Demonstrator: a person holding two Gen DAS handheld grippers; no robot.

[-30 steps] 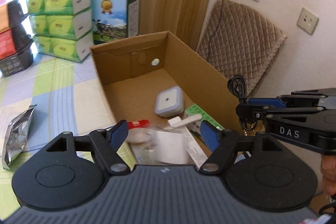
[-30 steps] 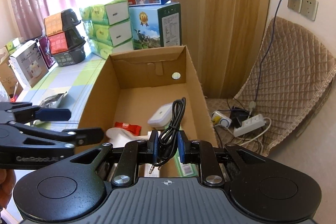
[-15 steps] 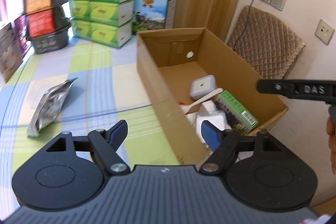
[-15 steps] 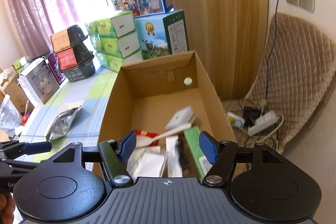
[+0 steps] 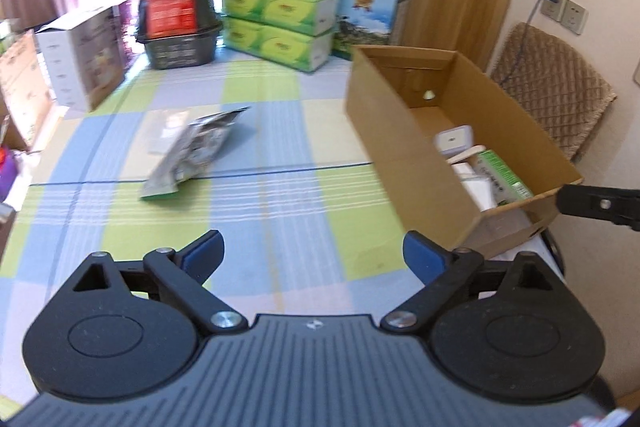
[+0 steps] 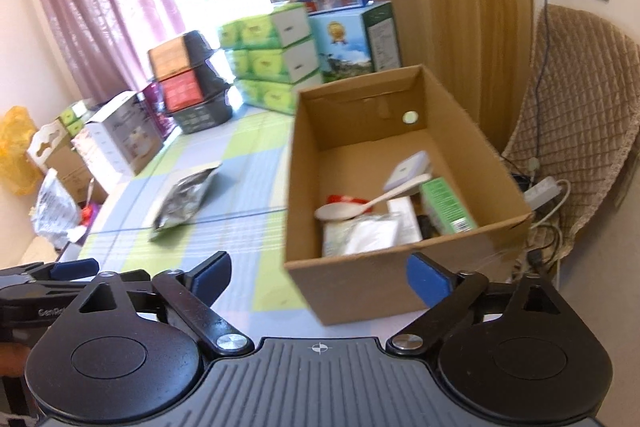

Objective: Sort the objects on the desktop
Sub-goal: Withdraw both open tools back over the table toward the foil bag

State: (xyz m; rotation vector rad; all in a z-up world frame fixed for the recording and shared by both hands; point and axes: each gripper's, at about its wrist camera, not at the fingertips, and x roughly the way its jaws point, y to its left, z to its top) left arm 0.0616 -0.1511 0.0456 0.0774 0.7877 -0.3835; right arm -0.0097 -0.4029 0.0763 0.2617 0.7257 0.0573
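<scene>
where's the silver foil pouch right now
The silver foil pouch lies flat on the checked tablecloth, left of the cardboard box in both wrist views, outside it and untouched by either gripper.

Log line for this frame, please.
left gripper open, empty | right gripper open, empty | foil pouch on tablecloth | cardboard box holds spoon

Matt brown cardboard box, crinkled shiny foil pouch, smooth checked cloth beneath.
</scene>
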